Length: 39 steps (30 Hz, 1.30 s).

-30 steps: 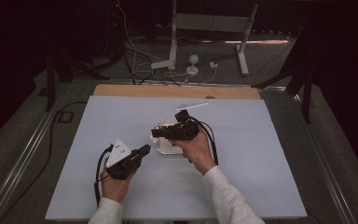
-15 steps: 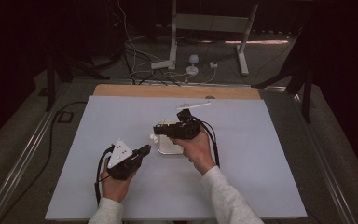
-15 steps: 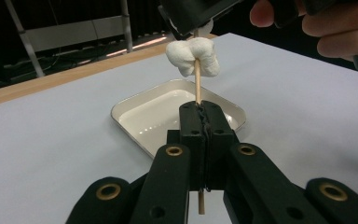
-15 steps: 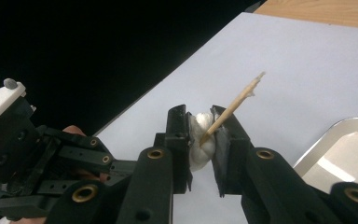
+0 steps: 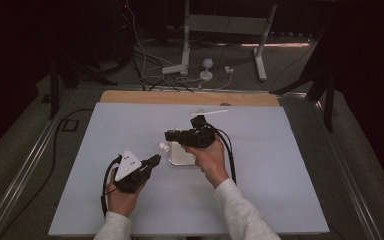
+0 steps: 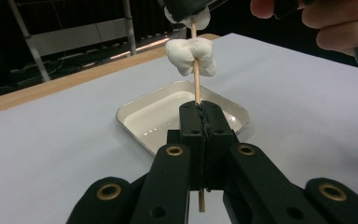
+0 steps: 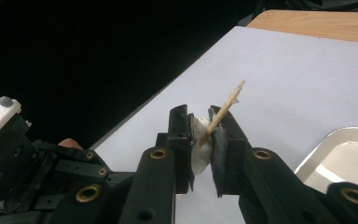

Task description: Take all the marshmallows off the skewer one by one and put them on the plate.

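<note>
The left gripper is clamping a thin wooden skewer; the right gripper is squeezing a soft white marshmallow (another marshmallow below) above a shallow white tray.

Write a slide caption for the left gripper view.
Left tool holds a skewer with a marshmallow over a white tray.

On my high view the desk is a plain pale lavender-grey sheet, with a tan wooden strip along its far edge. Both grippers are black: the left gripper shows brass-coloured rivets, and the right gripper has the same. The tray is glossy cream-white with a thin silvery rim. The marshmallow is white, the skewer light tan wood. My sleeves look pale grey. The floor is dull grey-brown.
</note>
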### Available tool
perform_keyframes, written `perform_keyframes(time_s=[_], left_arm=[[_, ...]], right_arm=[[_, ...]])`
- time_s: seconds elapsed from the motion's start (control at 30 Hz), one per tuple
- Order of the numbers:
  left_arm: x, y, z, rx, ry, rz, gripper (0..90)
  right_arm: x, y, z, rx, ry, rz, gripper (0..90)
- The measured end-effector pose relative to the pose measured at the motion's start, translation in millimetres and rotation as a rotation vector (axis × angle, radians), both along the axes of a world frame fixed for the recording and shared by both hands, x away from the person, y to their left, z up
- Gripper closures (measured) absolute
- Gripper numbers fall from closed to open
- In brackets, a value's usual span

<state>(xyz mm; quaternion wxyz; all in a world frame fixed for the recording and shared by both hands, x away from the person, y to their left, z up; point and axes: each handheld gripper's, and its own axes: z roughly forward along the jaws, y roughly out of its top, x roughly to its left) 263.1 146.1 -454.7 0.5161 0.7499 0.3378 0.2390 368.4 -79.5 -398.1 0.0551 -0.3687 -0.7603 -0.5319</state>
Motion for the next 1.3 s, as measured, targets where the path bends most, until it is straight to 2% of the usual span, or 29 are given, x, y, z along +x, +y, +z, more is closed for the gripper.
perform_keyframes(time_s=[0.1, 0.33, 0.47, 0.6, 0.63, 0.7, 0.73, 0.8, 0.9, 1.03, 1.07, 1.1, 1.17, 1.23, 1.3], left_arm=[[-0.4, -0.3, 0.1, 0.017, -0.006, 0.002, 90.0], [-0.6, -0.6, -0.2, 0.011, 0.0, -0.002, 90.0], [-1.0, 1.6, -3.3, -0.024, 0.022, -0.005, 90.0], [-1.3, -2.8, -2.0, -0.022, 0.014, 0.002, 90.0], [-1.7, -2.8, -1.1, -0.02, 0.011, 0.004, 90.0], [-1.6, -3.7, -1.8, -0.018, 0.013, 0.004, 90.0], [-1.4, -3.5, -2.5, -0.022, 0.015, 0.006, 90.0], [-1.5, -3.7, -3.1, -0.02, 0.019, 0.013, 90.0], [-1.7, -3.8, -3.8, -0.014, 0.017, 0.004, 90.0], [-1.6, -4.5, -1.8, -0.009, 0.008, -0.014, 90.0], [-2.2, -5.3, -2.8, 0.028, 0.007, -0.006, 90.0], [-3.1, -3.5, -4.2, 0.023, 0.008, -0.012, 90.0], [-2.8, -0.1, -3.0, -0.017, 0.015, -0.026, 90.0], [-3.6, -6.5, -1.7, 0.018, 0.002, -0.039, 90.0], [-3.8, -9.5, -2.0, 0.009, 0.001, -0.044, 90.0]], right_arm=[[0.1, 0.0, -0.2, 0.005, -0.003, -0.01, 79.9], [0.7, -2.8, 1.2, 0.013, -0.001, -0.025, 79.9], [2.4, -3.6, -0.3, 0.015, 0.02, 0.021, 78.2], [1.0, -4.3, -4.4, 0.004, 0.02, 0.027, 72.5], [1.3, -1.9, -9.5, -0.018, 0.041, 0.05, 68.6], [0.4, -1.3, -11.6, -0.021, 0.043, 0.045, 69.7], [-0.3, -1.9, -12.6, -0.006, 0.04, 0.037, 72.3], [0.6, -1.3, -14.7, 0.017, 0.071, 0.037, 75.0], [1.1, -2.2, -15.0, 0.02, 0.087, 0.038, 77.6], [0.3, -7.4, -8.7, 0.022, 0.063, 0.019, 79.5], [0.3, -8.7, -7.1, 0.021, 0.055, 0.01, 80.0], [4.4, -21.4, 0.0, 0.059, 0.039, -0.069, 80.5], [8.3, -28.0, 2.8, 0.061, 0.039, -0.071, 80.5], [9.2, -32.8, 7.5, 0.027, 0.019, -0.061, 80.4], [7.8, -34.4, 11.9, 0.017, -0.005, -0.066, 80.4]])
